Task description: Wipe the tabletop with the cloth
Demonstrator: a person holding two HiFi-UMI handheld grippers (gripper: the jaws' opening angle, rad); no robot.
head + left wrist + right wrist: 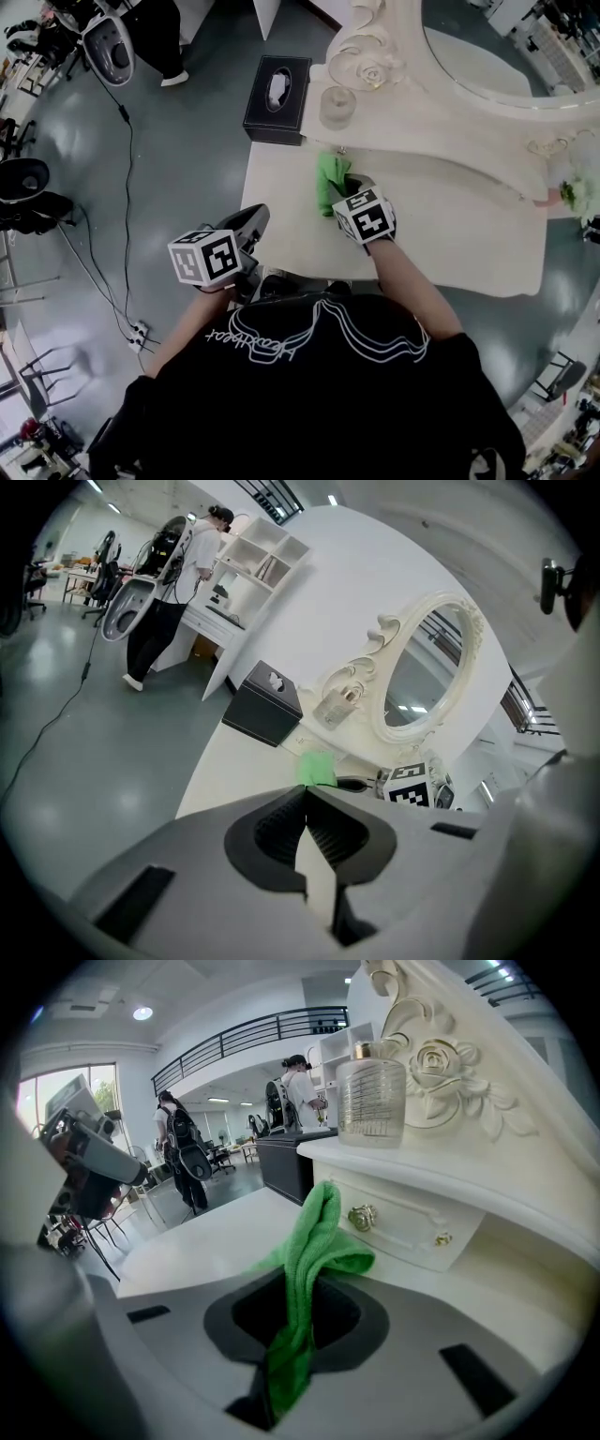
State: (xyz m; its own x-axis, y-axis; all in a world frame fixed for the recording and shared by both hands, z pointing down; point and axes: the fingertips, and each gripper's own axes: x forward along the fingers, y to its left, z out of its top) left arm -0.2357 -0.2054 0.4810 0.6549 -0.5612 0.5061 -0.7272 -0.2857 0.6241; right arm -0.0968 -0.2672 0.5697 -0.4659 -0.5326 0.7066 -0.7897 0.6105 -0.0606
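Note the white cursive script across the black shirt (319,403) in head view: inverted, not legible. Note square black-and-white markers on each gripper's cube. Locate the cloth (331,180), green, on the tabletop (450,239) near its 12 o'clock edge, at 6 o'clock of the jar (337,105) and 5 o'clock of the tissue box (277,98). Take its long axis as running 12 to 6 o'clock in head view, with the near end clamped in the right gripper (354,187) and the far end pointing to 12 o'clock. Confirm in right gripper view: jaws closed on the cloth, fabric rising from between them and folding over toward 3 o'clock, just beside a drawer knob (361,1216) not seen from the head. Check the left gripper (306,791) in its own view: jaw tips together, nothing between. Place it in head view at the tabletop's 7 o'clock corner, well apart from the cloth. Use left gripper view alone for the oval face of the mirror (427,672) and a person (187,583) at 11 o'clock by white shelves.
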